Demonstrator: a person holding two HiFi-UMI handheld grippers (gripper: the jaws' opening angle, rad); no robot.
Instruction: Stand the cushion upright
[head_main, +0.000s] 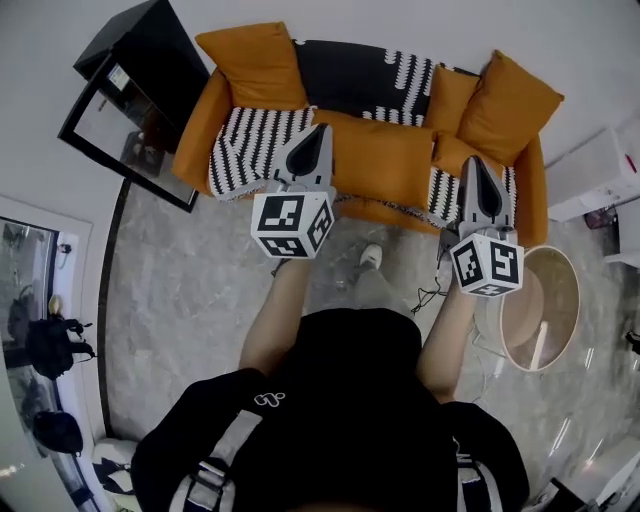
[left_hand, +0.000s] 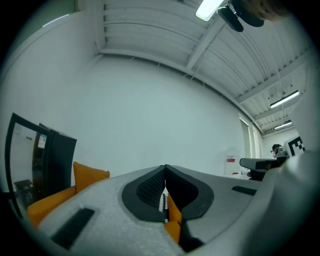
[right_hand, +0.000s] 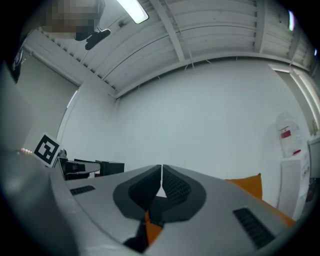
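Observation:
In the head view an orange sofa (head_main: 203, 120) fills the top. A large orange cushion (head_main: 390, 160) lies flat on its seat, partly over a black-and-white striped throw (head_main: 250, 145). Other orange cushions lean on the backrest at the left (head_main: 255, 65) and right (head_main: 510, 105). My left gripper (head_main: 320, 132) is shut and empty, its tip over the flat cushion's left edge. My right gripper (head_main: 478, 165) is shut and empty, over a smaller orange cushion (head_main: 450, 152) by the flat cushion's right end. Both gripper views look level at the white wall: left gripper (left_hand: 165, 169), right gripper (right_hand: 161, 169).
A black cabinet (head_main: 140, 60) with a glass panel stands left of the sofa. A round side table (head_main: 545, 300) and a white cabinet (head_main: 590, 170) are at the right. A cable (head_main: 430, 295) trails on the marble floor by the person's foot (head_main: 370, 257).

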